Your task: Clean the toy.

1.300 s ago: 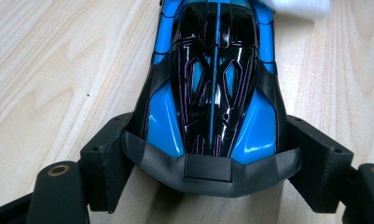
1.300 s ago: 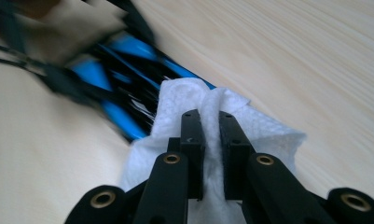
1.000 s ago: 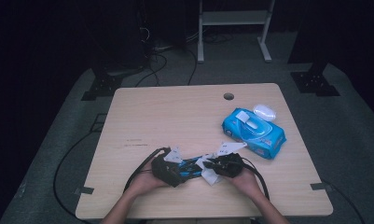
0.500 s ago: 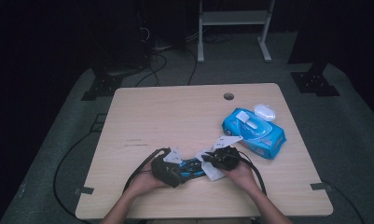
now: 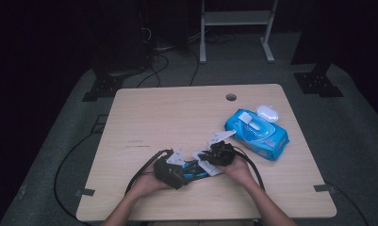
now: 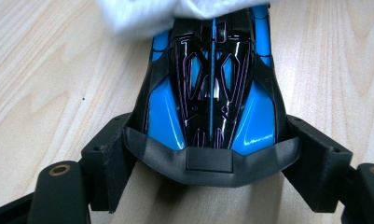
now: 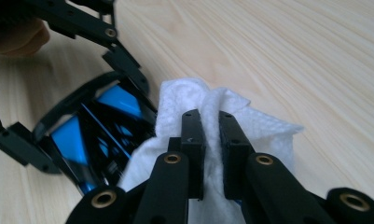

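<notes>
Wooden table (image 5: pixel 177 113) | left tongs (image 6: pixel 208 154) clamp toy car (image 6: pixel 212 93) | right tongs (image 7: pixel 211 154) pinch wipe (image 7: pixel 264 126)

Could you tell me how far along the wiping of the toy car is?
Done: wipe pack open, one wipe out. In hand: left gripper clamps the blue toy car; right gripper presses the white wipe on it. Left: whatever bodywork remains unwiped, which I cannot judge.

Two hand-held grippers are at work, the left hand-held gripper (image 5: pixel 170 170) and the right hand-held gripper (image 5: pixel 219 154), near the front edge of one counter (image 5: pixel 177 113). There is one blue-and-black toy car (image 6: pixel 211 88), one white wipe (image 7: pixel 231 121), and one blue wipes pack (image 5: pixel 257 133) toward the counter's right edge.
</notes>
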